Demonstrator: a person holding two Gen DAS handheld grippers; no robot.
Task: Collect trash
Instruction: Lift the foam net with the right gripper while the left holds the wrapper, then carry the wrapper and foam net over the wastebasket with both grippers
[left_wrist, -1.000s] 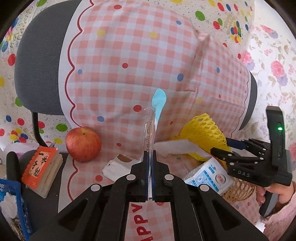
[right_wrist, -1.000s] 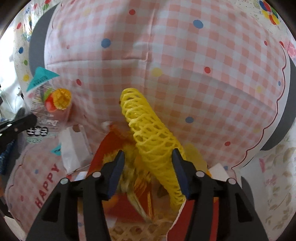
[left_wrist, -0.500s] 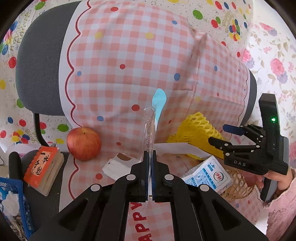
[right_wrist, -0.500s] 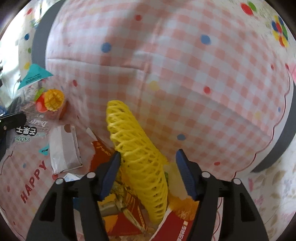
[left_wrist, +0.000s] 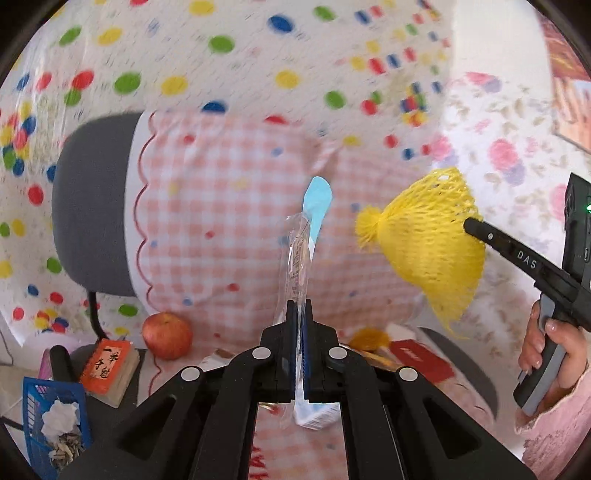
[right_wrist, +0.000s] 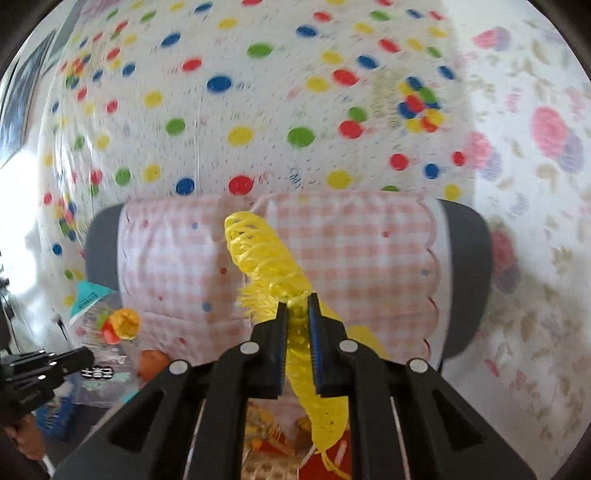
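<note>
- Left gripper: fingers clenched flat on a clear plastic wrapper, which stands up edge-on from between them; its print is too thin a sliver to read here.
- From the right wrist view that wrapper's face shows fruit pictures, but the lettering is blurred.
- Right gripper: fingers closing, pads pressing on a yellow foam net that runs up past the tips and down below them.
- The net's lower end is cut off by the fingers and the frame edge.
- In the left wrist view the net hangs in the air, up off the seat, to the right of the wrapper and well apart from it.
- A hand grips the right handle; only fingers and a pink sleeve show.
- Below, on the pink checked cloth over a grey chair: an apple, a red packet, a white carton half hidden behind the left fingers.
- Lower left, a small orange book and a blue basket, partly cut off.
- Background all motion blur.
</note>
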